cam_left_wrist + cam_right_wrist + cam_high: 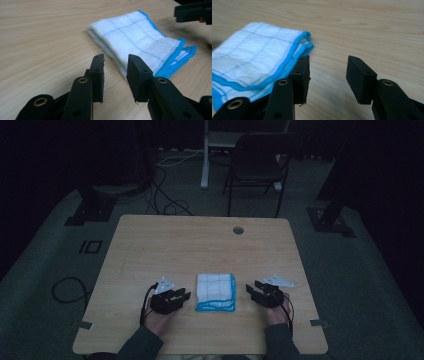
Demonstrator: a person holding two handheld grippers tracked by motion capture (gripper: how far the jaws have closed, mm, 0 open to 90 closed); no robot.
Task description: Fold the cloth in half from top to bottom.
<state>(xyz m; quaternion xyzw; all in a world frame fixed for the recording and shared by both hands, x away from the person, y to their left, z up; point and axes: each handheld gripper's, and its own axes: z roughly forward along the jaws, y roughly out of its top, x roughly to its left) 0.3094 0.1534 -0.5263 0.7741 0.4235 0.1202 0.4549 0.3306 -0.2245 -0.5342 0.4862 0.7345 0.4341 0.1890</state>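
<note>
The folded cloth [215,291], white with thin blue grid lines and a bright blue stitched border, lies flat on the desk [200,245] near the person's edge, squarely between the two grippers. It sits as a neat stacked rectangle; the left gripper view shows several layers along its folded side, and its blue-edged loose ends face the person.

The left gripper [184,295] rests low beside the cloth's left side, its fingers [98,72] parted with only bare wood between them and the cloth's layered edge just ahead. Nothing is held there. The right gripper [251,291] sits on the other side, also released, its fingers [360,75] spread wider over bare desk, with the blue-bordered corner of the cloth just beside its inner finger, perhaps brushing it; I cannot tell whether they touch.

To my eye this is either the end of a fold, with both grippers let go and standing off, or the approach to a fresh grasp; the tidy stack makes me lean toward the first. If another fold or a lift is wanted, each gripper would need to come in low at its own side, slide one finger under the layers, and close on all of them together so the stack does not peel apart.

Beyond the desk stand a dark folding chair [255,162] and loose cables [167,195] on the floor.
</note>
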